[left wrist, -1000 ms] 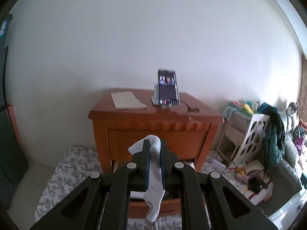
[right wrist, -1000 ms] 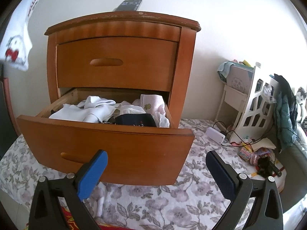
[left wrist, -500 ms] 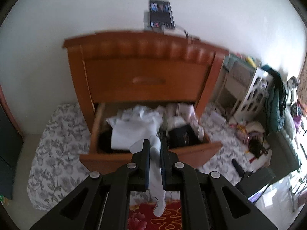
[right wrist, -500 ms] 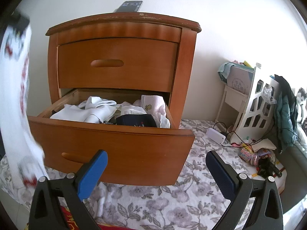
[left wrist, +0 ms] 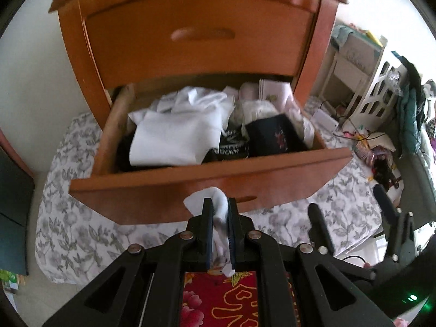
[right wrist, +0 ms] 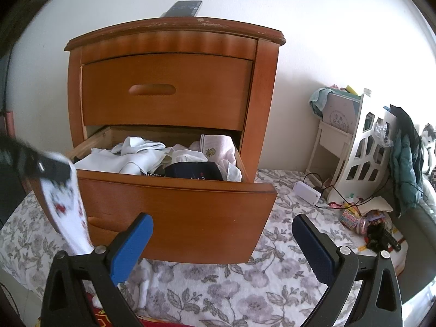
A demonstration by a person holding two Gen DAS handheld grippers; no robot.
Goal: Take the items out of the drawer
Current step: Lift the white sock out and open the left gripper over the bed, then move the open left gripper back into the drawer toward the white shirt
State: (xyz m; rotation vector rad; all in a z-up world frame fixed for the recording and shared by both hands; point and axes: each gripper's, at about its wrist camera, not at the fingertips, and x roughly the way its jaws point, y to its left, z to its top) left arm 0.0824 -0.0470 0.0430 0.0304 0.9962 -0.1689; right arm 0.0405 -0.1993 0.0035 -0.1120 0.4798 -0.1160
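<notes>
My left gripper (left wrist: 219, 204) is shut on a white sock (left wrist: 220, 218), which hangs down over a red patterned cloth (left wrist: 220, 299). In the right wrist view the same sock (right wrist: 65, 207) with red marks dangles at the left, in front of the drawer's left corner. The wooden nightstand's lower drawer (left wrist: 190, 188) stands pulled out, holding white clothes (left wrist: 177, 133), a dark folded item (left wrist: 275, 136) and a pink towel (right wrist: 218, 147). My right gripper (right wrist: 222, 234) is open in front of the drawer face (right wrist: 177, 218), with nothing between its fingers.
The upper drawer (right wrist: 166, 92) is shut. A phone (right wrist: 185, 8) lies on the nightstand top. A flowered quilt (right wrist: 245, 294) covers the floor. To the right stand a white rack (right wrist: 365, 150) with hanging clothes, cables, a white box (right wrist: 306, 192) and small clutter.
My left gripper has swung down from high above the nightstand to low in front of the open drawer, carrying the sock. The right gripper has barely moved.
</notes>
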